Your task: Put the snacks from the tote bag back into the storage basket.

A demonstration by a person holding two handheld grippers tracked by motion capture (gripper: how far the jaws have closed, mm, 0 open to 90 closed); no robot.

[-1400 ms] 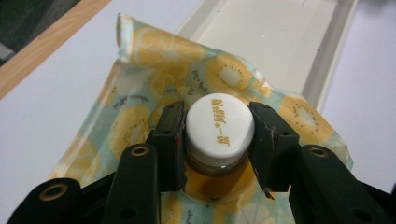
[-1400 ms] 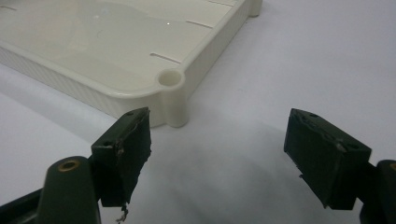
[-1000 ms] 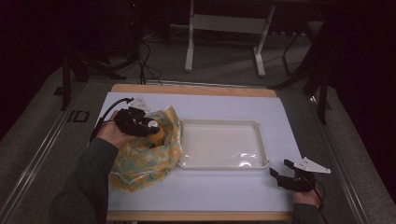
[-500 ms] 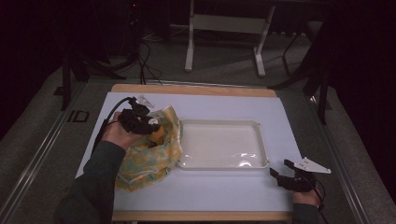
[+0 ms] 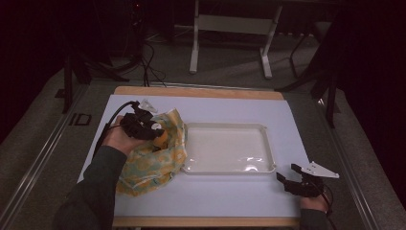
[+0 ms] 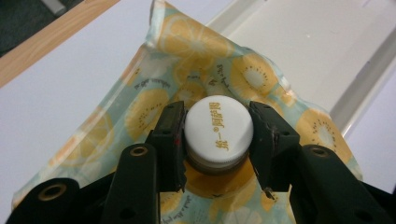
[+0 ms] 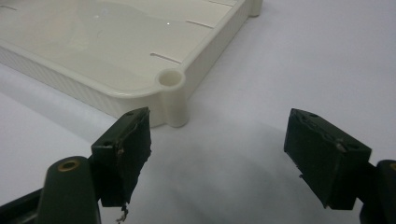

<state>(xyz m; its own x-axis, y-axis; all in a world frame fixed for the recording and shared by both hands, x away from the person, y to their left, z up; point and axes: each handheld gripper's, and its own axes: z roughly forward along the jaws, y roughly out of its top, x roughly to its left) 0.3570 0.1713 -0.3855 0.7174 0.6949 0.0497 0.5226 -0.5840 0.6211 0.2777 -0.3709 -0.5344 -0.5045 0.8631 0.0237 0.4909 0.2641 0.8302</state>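
A bottle with a white screw cap printed in gold characters stands on a lemon-patterned cloth. My left gripper is shut on the cap, a black pad against each side. Its jaws have just been opening a little, with the cap still between them. From above, the left gripper is over the crumpled cloth, and the orange bottle peeks out beneath it. My right gripper stands open over bare white table, nothing between its jaws. It rests at the table's front right.
A cream plastic tray lies in the middle of the white mat, its left rim touching the cloth. Its near corner post sits just ahead of the right gripper. The wooden table edge runs along the back.
The left forearm has swung slightly between the earlier frames and now. Both grippers stay where they were.
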